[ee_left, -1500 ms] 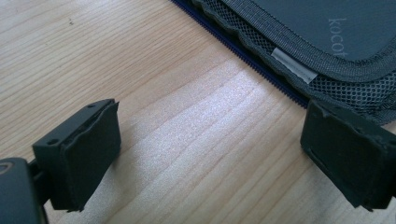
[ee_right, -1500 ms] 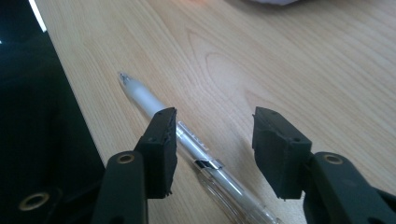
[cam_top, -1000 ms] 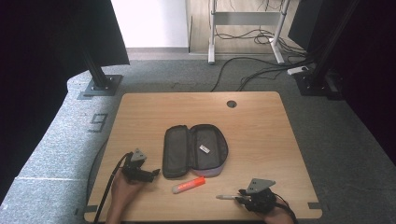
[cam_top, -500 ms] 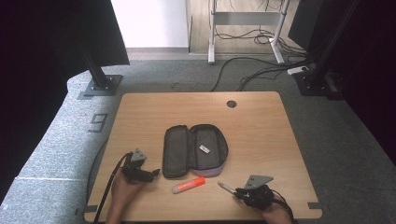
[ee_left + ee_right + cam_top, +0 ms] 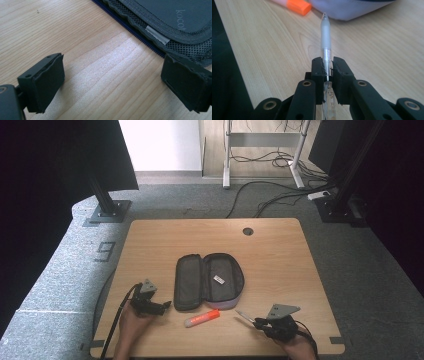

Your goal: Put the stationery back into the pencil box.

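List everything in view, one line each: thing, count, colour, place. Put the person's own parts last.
Table: one, light wood, centre of the high view.
Pencil case: one, dark grey with lilac outside, lying open mid-table.
Highlighter: one, pink body with orange cap, in front of the case.
Pen: one, clear and frosted, clamped in the right gripper, tip towards the case.
Cables: several, black, on the grey floor beyond the table.
Left gripper: one, black, jaws apart beside the case's left edge.
Right gripper: one, black, near the front edge.
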`<state>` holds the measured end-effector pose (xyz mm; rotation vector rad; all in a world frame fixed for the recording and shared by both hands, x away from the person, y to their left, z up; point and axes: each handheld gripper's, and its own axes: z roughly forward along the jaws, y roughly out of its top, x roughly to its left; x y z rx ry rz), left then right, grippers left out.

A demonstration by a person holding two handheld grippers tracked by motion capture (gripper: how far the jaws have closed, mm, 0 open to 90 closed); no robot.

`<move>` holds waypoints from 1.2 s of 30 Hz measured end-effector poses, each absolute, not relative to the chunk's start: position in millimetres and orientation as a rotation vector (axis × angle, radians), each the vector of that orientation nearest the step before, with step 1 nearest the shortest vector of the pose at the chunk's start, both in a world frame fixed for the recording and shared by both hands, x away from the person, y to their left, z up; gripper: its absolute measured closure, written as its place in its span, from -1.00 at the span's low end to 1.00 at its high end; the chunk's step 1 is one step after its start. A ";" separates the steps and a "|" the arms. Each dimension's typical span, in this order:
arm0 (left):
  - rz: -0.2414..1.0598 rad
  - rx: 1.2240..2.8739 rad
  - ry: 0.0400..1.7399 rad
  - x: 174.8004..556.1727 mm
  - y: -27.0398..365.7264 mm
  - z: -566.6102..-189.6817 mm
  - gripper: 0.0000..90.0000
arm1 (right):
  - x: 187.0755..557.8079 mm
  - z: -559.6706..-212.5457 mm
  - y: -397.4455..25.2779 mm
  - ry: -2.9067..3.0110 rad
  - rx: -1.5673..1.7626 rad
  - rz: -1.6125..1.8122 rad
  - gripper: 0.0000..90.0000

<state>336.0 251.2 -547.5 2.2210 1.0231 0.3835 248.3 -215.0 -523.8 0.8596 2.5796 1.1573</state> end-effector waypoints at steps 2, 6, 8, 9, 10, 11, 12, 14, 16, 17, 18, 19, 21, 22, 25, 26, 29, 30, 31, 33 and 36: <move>0.384 2.221 1.023 336.0 251.2 -547.5 -0.89 | 249.3 -520.3 -215.7 2.570 0.859 1.163 0.74; 0.384 2.221 1.023 336.0 251.2 -547.5 -0.89 | 250.7 -515.3 -216.8 2.551 0.862 1.167 0.74; 0.384 2.221 1.023 336.0 251.2 -547.5 -0.89 | 252.5 -510.9 -217.9 2.539 0.867 1.171 0.74; 0.384 2.221 1.023 336.0 251.2 -547.5 -0.89 | 253.4 -509.4 -218.4 2.539 0.865 1.174 0.74; 0.384 2.221 1.023 336.0 251.2 -547.5 -0.89 | 254.2 -508.1 -218.6 2.533 0.865 1.178 0.74; 0.384 2.221 1.023 336.0 251.2 -547.5 -0.89 | 255.1 -506.3 -218.7 2.528 0.870 1.180 0.74; 0.384 2.221 1.023 336.0 251.2 -547.5 -0.89 | 255.8 -505.2 -218.7 2.525 0.868 1.183 0.74; 0.384 2.221 1.023 336.0 251.1 -547.5 -0.89 | 257.3 -502.3 -217.9 2.520 0.869 1.184 0.74; 0.384 2.221 1.023 336.0 251.2 -547.5 -0.89 | 259.0 -499.7 -216.8 2.516 0.864 1.186 0.74; 0.384 2.221 1.023 336.0 251.2 -547.5 -0.89 | 259.9 -498.6 -216.2 2.513 0.864 1.186 0.74; 0.384 2.221 1.023 336.0 251.2 -547.5 -0.89 | 260.9 -497.6 -215.6 2.510 0.863 1.188 0.74; 0.384 2.221 1.023 336.0 251.2 -547.5 -0.89 | 262.0 -496.7 -215.0 2.510 0.859 1.185 0.74; 0.384 2.221 1.023 336.0 251.1 -547.5 -0.89 | 264.4 -494.7 -214.1 2.503 0.860 1.182 0.74; 0.384 2.221 1.023 336.0 251.2 -547.5 -0.89 | 265.5 -493.8 -213.9 2.502 0.863 1.182 0.74; 0.384 2.221 1.023 336.0 251.2 -547.5 -0.89 | 269.2 -491.3 -213.4 2.493 0.867 1.185 0.74; 0.384 2.221 1.023 336.0 251.1 -547.5 -0.89 | 270.0 -490.7 -213.2 2.490 0.868 1.186 0.74; 0.384 2.221 1.023 336.0 251.2 -547.5 -0.89 | 274.4 -486.6 -212.7 2.484 0.872 1.184 0.74; 0.384 2.221 1.023 336.0 251.2 -547.5 -0.89 | 275.4 -485.9 -212.3 2.479 0.871 1.185 0.74; 0.384 2.221 1.023 336.0 251.2 -547.5 -0.89 | 276.5 -484.6 -212.0 2.476 0.873 1.180 0.74; 0.384 2.221 1.023 336.0 251.2 -547.5 -0.89 | 279.5 -482.6 -211.4 2.472 0.870 1.179 0.74; 0.384 2.221 1.023 336.0 251.2 -547.5 -0.89 | 282.4 -480.7 -210.3 2.468 0.874 1.174 0.74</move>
